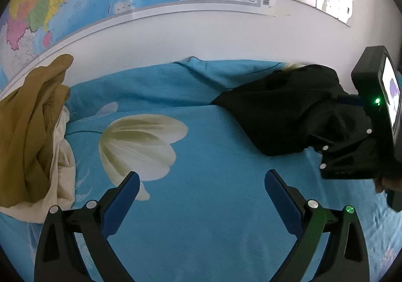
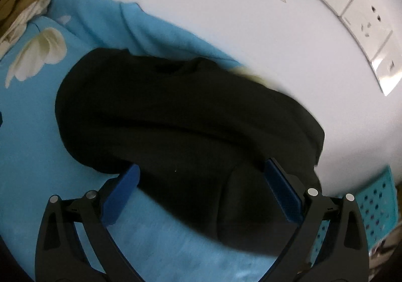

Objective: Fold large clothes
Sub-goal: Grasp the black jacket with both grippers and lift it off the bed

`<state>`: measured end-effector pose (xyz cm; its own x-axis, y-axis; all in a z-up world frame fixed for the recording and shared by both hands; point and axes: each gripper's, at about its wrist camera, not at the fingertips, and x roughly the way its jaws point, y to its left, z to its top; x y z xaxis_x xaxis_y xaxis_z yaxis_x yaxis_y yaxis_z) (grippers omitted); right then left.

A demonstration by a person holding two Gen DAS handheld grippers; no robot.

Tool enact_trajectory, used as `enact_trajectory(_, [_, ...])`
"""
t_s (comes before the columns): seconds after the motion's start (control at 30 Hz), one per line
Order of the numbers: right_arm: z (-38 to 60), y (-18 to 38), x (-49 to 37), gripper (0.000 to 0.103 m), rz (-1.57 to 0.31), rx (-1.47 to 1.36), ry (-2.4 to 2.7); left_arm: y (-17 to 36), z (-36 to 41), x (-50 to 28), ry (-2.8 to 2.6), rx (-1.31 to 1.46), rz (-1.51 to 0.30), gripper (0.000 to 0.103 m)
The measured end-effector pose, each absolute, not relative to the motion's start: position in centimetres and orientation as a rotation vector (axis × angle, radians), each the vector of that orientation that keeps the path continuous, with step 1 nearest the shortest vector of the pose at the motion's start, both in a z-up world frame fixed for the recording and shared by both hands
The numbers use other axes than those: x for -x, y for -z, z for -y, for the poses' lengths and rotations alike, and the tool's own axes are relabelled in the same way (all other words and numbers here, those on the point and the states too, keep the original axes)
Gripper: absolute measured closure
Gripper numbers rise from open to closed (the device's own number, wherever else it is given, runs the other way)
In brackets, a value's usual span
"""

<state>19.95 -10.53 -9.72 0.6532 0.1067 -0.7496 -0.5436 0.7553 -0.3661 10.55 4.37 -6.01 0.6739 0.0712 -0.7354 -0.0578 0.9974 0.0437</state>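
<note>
The soft, limp black garment (image 2: 176, 116) is bunched on the blue bedsheet (image 1: 201, 206) by the wall, straddled by the spread right gripper (image 2: 201, 191), the left gripper (image 1: 201, 191) likewise spread, and is perhaps best pinched at an edge

We see our left tool (image 1: 202, 181) and right tool (image 2: 201, 175): black frames, blue pads, silver screws, one green light.

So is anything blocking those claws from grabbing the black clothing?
Nothing visible. The right claw is open right over the black garment. Between the open left claw and the garment lies only bare blue bedsheet.
</note>
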Motion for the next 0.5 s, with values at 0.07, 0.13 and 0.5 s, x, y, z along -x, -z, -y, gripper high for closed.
enact_trajectory(0.07, [11.1,9.5,-20.1,0.056,-0.801,0.582,-0.449,6.2,-4.6,-10.9,-0.082,-0.023,-0.831,0.007])
enact_trajectory(0.13, [11.9,9.3,-20.1,0.094,-0.835,0.548,-0.500,6.4,-4.8,-11.3,-0.086,-0.031,-0.834,0.007])
enact_trajectory(0.5, [13.7,5.0,-19.4,0.021,-0.674,0.562,-0.474,6.5,-4.6,-13.6,-0.118,-0.127,-0.777,0.007])
